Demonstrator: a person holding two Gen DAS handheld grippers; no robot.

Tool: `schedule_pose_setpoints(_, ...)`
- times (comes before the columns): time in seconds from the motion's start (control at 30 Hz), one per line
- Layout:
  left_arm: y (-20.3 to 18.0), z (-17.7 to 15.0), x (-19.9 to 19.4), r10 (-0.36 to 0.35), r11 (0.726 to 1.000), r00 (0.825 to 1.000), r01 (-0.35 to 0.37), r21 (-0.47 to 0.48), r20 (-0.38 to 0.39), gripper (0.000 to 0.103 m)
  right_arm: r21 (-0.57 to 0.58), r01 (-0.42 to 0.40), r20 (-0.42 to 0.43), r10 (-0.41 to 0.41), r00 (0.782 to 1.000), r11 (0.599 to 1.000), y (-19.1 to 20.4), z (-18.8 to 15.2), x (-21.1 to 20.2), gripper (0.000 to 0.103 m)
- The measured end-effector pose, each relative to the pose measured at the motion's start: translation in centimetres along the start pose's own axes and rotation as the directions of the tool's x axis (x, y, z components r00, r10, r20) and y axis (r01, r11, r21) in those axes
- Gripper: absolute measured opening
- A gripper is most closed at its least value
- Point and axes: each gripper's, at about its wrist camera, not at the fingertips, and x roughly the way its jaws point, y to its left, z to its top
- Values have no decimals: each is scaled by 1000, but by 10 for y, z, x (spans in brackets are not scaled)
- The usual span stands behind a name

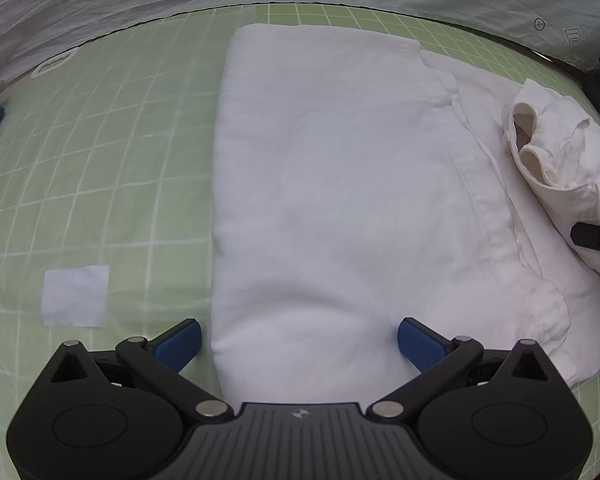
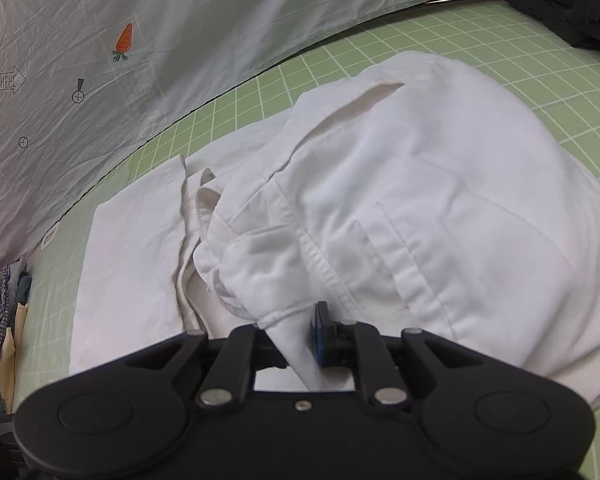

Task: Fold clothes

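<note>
A white shirt [image 1: 332, 184] lies partly folded on the green grid mat [image 1: 100, 168]. My left gripper [image 1: 299, 342] is open, its blue pads on either side of the shirt's near folded edge, low over the mat. My right gripper [image 2: 300, 344] is shut on a fold of the white shirt [image 2: 420, 208] near its collar and placket, holding that part lifted and bunched over the flat part. The right gripper's finger [image 1: 596, 236] shows at the right edge of the left wrist view, with the lifted collar part [image 1: 556, 152].
A small white square patch [image 1: 76, 296] lies on the mat at my left. A printed grey sheet [image 2: 100, 60] lies behind the mat. A dark garment [image 2: 572, 8] sits at the far right corner. A pile of mixed clothes [image 2: 0, 320] lies at the left edge.
</note>
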Motion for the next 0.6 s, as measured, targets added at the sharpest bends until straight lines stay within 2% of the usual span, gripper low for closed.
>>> schedule_pose_setpoints(0.43,1,-1,3,0,1000,1000,-1,24,19,103,14,-3,38,3,999,1000,0,-8,-9,13)
schedule_pose_setpoints(0.6,1,-1,2,-6,999,1000,5,34,22,103,-83,75,49,-71,996,994,16,-12,-11,13)
